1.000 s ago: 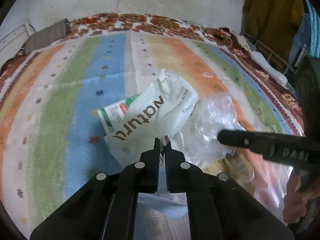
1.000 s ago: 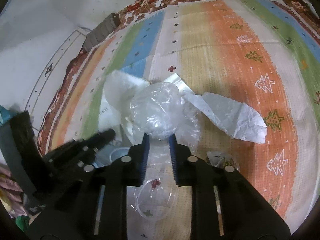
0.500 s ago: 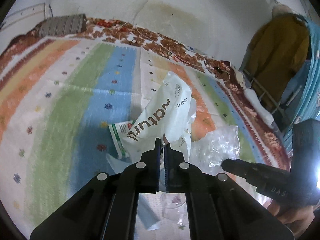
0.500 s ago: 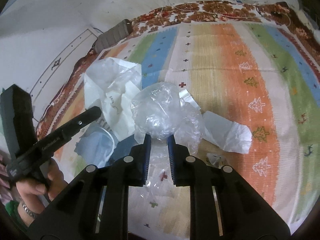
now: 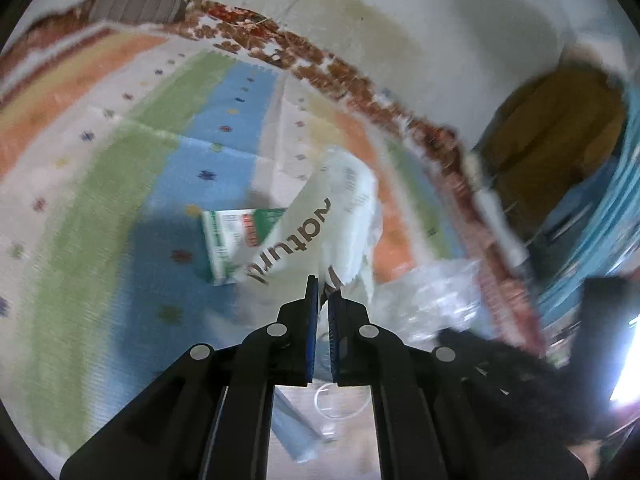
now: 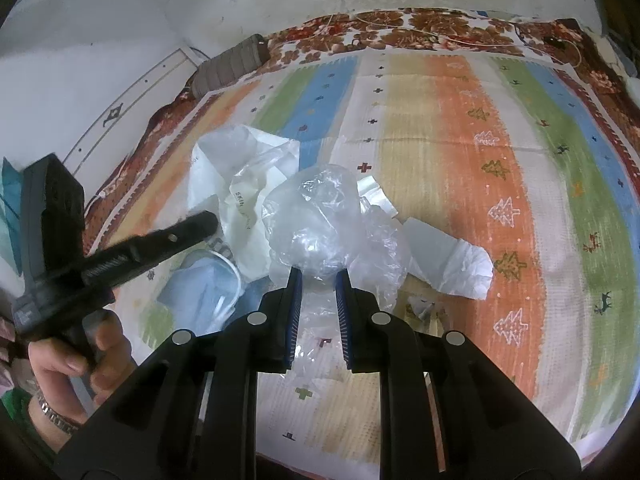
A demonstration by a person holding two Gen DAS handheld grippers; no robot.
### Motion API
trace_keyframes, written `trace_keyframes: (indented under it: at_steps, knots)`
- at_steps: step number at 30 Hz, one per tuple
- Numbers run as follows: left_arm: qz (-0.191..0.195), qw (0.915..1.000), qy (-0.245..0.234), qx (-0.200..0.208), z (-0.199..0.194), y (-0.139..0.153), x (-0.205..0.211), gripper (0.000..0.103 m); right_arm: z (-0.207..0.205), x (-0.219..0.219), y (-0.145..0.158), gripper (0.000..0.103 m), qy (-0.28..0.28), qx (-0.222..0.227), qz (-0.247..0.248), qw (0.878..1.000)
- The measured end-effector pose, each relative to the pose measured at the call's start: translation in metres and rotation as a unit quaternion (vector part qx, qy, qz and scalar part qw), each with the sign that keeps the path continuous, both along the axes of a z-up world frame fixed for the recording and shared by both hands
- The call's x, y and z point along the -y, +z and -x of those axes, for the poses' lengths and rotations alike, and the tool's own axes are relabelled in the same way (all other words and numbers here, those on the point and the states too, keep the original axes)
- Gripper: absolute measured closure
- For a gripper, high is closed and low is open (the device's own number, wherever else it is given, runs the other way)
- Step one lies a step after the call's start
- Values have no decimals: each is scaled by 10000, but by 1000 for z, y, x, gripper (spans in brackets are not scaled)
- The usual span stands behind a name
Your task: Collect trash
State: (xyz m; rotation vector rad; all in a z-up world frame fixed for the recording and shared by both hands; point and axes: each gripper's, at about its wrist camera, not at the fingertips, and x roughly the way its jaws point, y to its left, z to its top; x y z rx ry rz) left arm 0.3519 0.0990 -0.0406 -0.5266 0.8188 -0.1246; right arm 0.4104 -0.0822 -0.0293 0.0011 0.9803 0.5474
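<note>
A white wrapper (image 5: 320,224) and clear plastic (image 6: 320,220) are gripped by the fingers — tissue (image 6: 452,260) and face mask (image 6: 200,284) are left.

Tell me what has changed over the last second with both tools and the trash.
Both tools have lifted their loads off the striped blanket. The left tool has raised the white Natura bag, uncovering more of the green and white box beneath. The right tool has carried the clear plastic wad up and back. Both grips stay shut; the crumpled white paper stays put.
</note>
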Motion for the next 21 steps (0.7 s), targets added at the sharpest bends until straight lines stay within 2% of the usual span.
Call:
trace_keyframes:
  at_steps: [2, 9, 13, 21]
  knots:
    - [-202, 9998, -27, -56, -2, -3, 0, 92, -1, -1, -2, 87, 17, -9, 41, 10000]
    - [-243, 9995, -10, -193, -5, -7, -8, 71, -2, -2, -4, 87, 7, -23, 66, 10000]
    - [-340, 9991, 1, -251, -4, -6, -9, 62, -4, -1, -6, 87, -18, -49, 72, 10000]
    - [-386, 9986, 99, -342, -6, -13, -15, 57, -5, -1, -11, 87, 23, -86, 122, 9999]
